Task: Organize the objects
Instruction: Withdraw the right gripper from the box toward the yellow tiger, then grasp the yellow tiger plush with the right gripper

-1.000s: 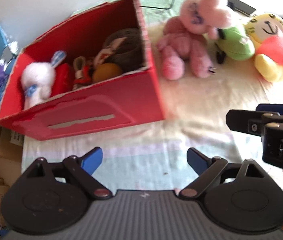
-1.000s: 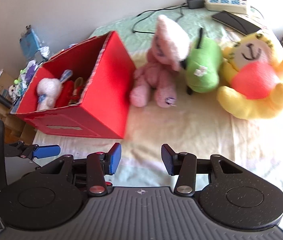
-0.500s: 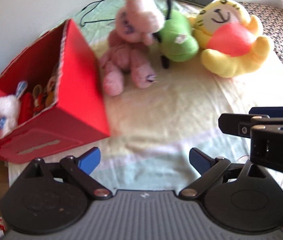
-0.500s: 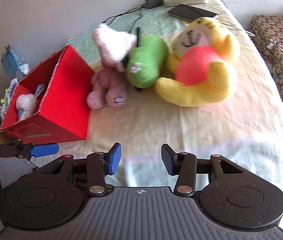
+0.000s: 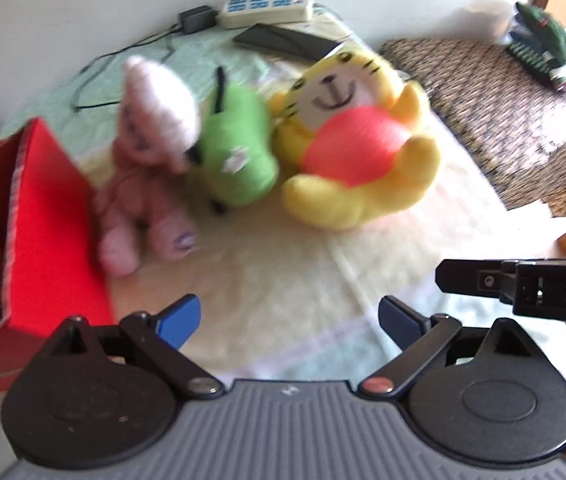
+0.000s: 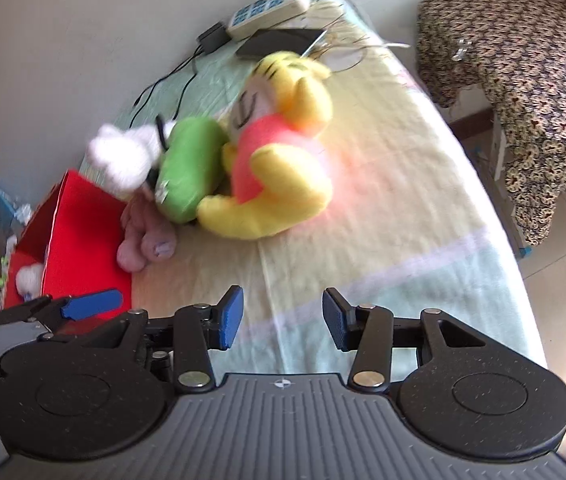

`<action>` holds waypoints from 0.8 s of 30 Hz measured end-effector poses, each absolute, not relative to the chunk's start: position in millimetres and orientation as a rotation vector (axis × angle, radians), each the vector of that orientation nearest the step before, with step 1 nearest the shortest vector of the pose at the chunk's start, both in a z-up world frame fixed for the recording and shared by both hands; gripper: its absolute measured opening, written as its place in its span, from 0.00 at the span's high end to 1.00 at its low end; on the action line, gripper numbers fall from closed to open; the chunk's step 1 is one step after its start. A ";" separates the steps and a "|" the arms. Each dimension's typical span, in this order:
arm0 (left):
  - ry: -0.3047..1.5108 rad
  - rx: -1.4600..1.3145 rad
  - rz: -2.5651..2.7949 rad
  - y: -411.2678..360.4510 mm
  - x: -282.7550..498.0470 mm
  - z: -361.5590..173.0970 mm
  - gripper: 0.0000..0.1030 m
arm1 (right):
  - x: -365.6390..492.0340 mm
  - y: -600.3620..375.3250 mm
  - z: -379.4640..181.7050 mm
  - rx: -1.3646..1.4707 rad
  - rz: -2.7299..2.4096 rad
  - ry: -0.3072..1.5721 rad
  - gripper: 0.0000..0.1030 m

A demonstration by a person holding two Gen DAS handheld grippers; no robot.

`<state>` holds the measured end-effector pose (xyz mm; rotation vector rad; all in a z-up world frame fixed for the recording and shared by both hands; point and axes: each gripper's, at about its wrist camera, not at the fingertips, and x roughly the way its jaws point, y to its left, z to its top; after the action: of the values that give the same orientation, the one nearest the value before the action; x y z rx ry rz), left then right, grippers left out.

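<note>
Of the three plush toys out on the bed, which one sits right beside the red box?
The pink plush: its legs lie against the red box. The green plush sits in the middle and the yellow plush farthest away.

Both wrist cameras sit low behind their own fingers, raised over the near edge of the bed and tilted down across it toward the yellow tiger plush [image 5: 357,148] [image 6: 279,160]. The left wrist view faces the tiger almost squarely, with the red box [image 5: 39,236] to the tiger's left. The right wrist view looks from farther right, rolled so the tiger leans. Both share the tiger, the green plush [image 5: 239,152] [image 6: 187,168] beside it, the box [image 6: 83,232] and the power strip [image 5: 267,6] [image 6: 269,10] behind the tiger.
</note>
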<state>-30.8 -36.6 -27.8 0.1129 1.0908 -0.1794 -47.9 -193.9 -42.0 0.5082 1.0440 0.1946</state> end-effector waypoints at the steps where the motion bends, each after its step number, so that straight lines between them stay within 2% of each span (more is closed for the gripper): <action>1: 1.087 0.091 -0.203 -39.3 -26.7 -26.6 0.07 | -45.8 -199.9 -42.2 0.527 0.180 1.036 0.54; 9: 1.056 -0.088 -0.345 -57.5 11.2 -18.7 0.04 | -22.5 -243.2 -46.0 0.723 0.143 0.972 0.54; 18: 1.095 -0.232 -0.380 -61.3 52.9 -35.7 0.03 | 11.7 -261.9 -57.9 0.879 0.183 0.914 0.52; 24: 1.114 -0.259 -0.402 -63.8 72.8 -50.3 0.03 | 40.7 -265.7 -74.4 0.979 0.217 0.911 0.47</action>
<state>72.8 -63.8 -50.3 -0.2591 1.1135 -0.4021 40.7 -265.7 -74.4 0.9790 0.9107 0.2171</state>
